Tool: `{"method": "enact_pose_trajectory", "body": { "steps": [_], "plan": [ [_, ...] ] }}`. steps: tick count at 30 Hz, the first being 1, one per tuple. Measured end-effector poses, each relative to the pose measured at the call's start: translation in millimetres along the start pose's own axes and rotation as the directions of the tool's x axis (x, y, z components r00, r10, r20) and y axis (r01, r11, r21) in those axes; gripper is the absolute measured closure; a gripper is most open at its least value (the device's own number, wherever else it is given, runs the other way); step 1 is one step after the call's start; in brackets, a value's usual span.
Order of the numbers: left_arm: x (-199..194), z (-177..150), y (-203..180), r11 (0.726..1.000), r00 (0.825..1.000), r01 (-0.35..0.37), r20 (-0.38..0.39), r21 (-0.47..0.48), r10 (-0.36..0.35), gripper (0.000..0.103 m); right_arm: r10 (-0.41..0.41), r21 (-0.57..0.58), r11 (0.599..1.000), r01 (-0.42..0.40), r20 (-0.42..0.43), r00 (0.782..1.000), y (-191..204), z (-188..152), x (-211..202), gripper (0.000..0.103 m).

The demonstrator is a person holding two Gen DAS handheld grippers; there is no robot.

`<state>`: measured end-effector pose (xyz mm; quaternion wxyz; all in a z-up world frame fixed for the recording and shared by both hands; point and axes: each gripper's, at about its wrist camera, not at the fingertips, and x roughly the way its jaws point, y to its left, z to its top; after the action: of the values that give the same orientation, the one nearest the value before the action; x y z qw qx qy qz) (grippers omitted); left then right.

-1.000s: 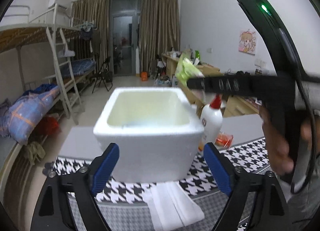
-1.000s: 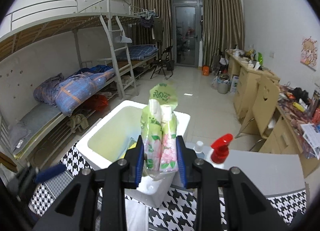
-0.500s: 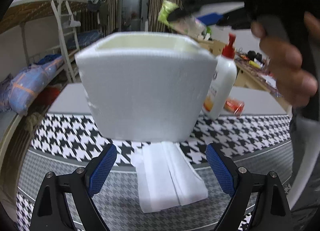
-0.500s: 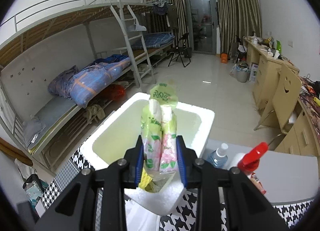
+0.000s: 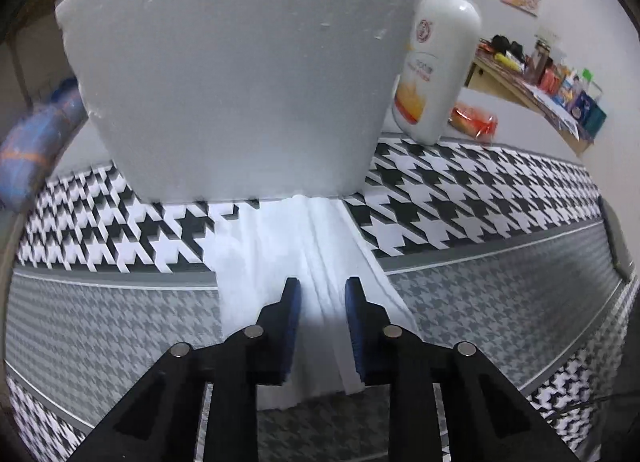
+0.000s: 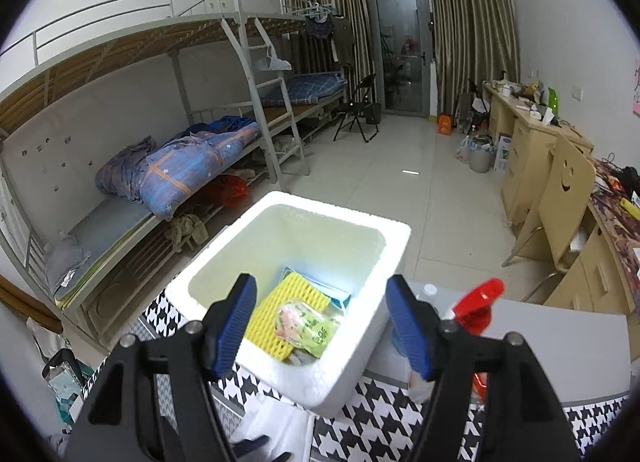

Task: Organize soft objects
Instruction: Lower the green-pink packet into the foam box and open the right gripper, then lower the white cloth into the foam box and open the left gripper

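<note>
Left gripper (image 5: 322, 302) points steeply down at the folded white cloth (image 5: 280, 246), its blue pads closing with the cloth's middle folds between them; whether they already press the fabric is hard to tell, so I read it as a pinch not yet made. That cloth lies flat on the houndstooth mat (image 5: 460, 189), its far end touching the base of the white foam box (image 5: 240, 61), its long axis running straight away from the gripper toward that box. So the coming lift, as I judge it, goes up and forward over the near wall, and the left hand is plainly the nearer one. Right gripper (image 6: 320, 322) hovers above the open box (image 6: 392, 238), jaws spreading with nothing between them; the green tissue pack (image 6: 308, 328) lies below on a yellow foam net (image 6: 276, 318) inside. Beside the box stands 1 white bottle with a red cap (image 5: 436, 61), and just behind it an orange packet (image 5: 474, 121).
</note>
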<state>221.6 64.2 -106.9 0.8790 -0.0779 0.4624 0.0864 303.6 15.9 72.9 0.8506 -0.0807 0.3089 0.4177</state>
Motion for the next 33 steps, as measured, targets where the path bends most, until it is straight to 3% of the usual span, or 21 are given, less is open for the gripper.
{"method": "enact_pose_trajectory", "body": {
  "steps": [4, 9, 14, 23, 26, 33],
  "plan": [
    [3, 0, 1, 1.0, 1.0, -0.016, 0.023, 0.005, 0.016, 0.1, -0.005, -0.007, 1.0, 0.005, 0.017, 1.0, 3, -3, -11, 0.031],
    [-2, -1, 0, 1.0, 0.999, 0.019, 0.048, 0.022, -0.02, 0.101, -0.013, 0.003, 1.0, 0.013, 0.031, 0.999, 2, -6, -26, 0.031],
    [-49, 0, 4, 0.999, 0.985, 0.031, 0.167, 0.041, -0.038, 0.101, -0.037, -0.006, 0.999, 0.037, 0.051, 0.998, 6, -17, -42, 0.031],
    [-129, 26, 12, 0.997, 0.929, 0.018, 0.368, 0.08, -0.046, 0.101, -0.097, 0.011, 0.995, 0.097, 0.102, 0.99, 9, -33, -61, 0.031],
    [-145, 40, 16, 0.997, 0.905, -0.01, 0.425, 0.08, -0.025, 0.101, -0.089, 0.008, 0.996, 0.089, 0.096, 0.991, 9, -42, -67, 0.022],
    [-156, 70, 20, 0.997, 0.876, -0.031, 0.483, 0.071, -0.007, 0.101, -0.14, 0.007, 0.99, 0.141, 0.111, 0.984, 17, -67, -75, 0.01]
  ]
}}
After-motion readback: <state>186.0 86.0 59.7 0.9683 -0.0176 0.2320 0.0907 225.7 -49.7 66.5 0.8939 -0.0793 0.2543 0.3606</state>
